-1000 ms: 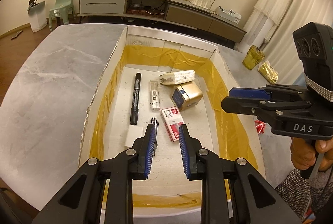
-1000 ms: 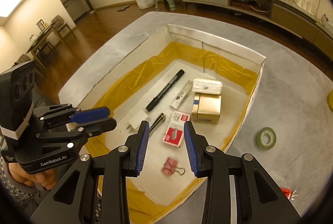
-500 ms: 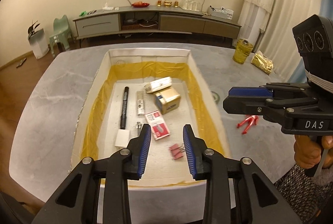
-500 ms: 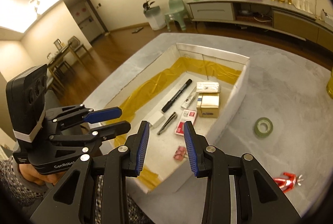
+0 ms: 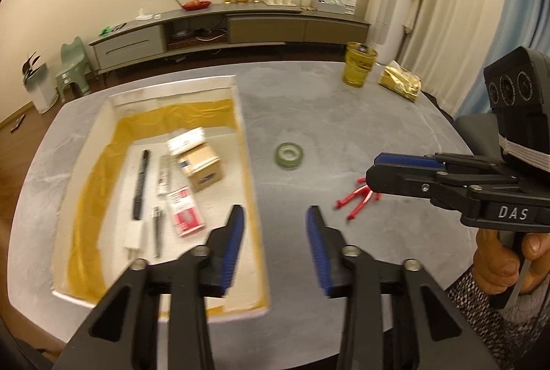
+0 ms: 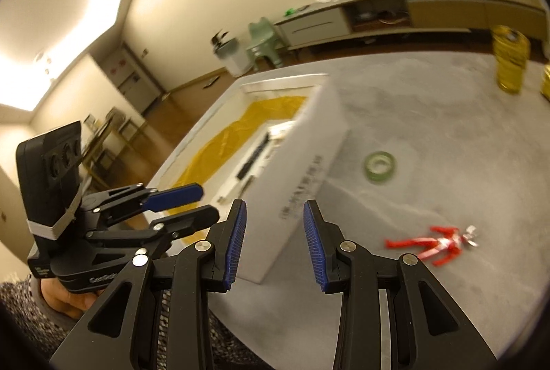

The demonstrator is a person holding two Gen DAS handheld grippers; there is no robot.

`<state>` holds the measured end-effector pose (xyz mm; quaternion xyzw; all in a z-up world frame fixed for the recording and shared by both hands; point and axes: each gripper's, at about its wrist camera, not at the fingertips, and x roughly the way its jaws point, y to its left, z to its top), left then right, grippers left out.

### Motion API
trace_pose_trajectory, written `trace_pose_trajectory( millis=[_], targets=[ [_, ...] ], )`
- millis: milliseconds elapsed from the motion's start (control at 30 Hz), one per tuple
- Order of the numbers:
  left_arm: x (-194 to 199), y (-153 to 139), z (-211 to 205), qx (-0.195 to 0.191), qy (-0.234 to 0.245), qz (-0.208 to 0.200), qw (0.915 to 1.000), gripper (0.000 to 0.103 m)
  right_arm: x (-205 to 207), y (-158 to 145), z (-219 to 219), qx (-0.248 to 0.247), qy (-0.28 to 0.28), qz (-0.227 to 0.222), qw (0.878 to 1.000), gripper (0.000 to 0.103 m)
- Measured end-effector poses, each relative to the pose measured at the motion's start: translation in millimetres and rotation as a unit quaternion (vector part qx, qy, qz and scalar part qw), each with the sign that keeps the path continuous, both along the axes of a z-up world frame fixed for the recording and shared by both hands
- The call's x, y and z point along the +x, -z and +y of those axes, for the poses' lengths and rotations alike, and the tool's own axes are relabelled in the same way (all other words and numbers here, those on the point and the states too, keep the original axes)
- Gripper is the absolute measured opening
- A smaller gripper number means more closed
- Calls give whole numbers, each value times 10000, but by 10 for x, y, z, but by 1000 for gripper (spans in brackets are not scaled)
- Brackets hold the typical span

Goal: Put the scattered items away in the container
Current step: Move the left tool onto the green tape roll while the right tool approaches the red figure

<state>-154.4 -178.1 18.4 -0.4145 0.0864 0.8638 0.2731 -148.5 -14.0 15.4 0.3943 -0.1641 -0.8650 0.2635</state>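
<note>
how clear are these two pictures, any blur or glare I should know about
Left wrist view: mild motion blur, smearing the box edge and the tape roll; fisheye bends the table rim.
Right wrist view: heavier blur, so the print on the box wall is unreadable and the red toy figure looks soft; the ceiling light is blown out.

A shallow white box (image 5: 240,115) lined with yellow tape sits on a grey table, open at the top. Inside lie a black marker (image 5: 141,184), a small brown carton (image 5: 202,165), a red-and-white packet (image 5: 184,215), a white plug (image 5: 134,236) and a slim metal pen (image 5: 157,229). Outside, on the table to its right — a green tape roll (image 5: 288,155), lying flat, and a red toy figure (image 6: 433,244), lying on its back.
</note>
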Motion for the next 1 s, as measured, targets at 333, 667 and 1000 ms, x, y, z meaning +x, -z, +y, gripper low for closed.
trace_pose_trajectory(
  millis=[333, 667, 1000],
  targets=[
    [-338, 326, 919, -359, 293, 12, 9989, 65, 52, 352, 645, 860, 1121, -438, 9890, 44],
    [-1059, 993, 1343, -767, -185, -254, 9966, 66, -122, 829, 818, 1054, 1435, -1071, 9782, 45],
    [-1439, 1474, 1347, -757, -602, -384, 9946, 68, -374, 1215, 819, 814, 1479, -1476, 9745, 50]
  ],
)
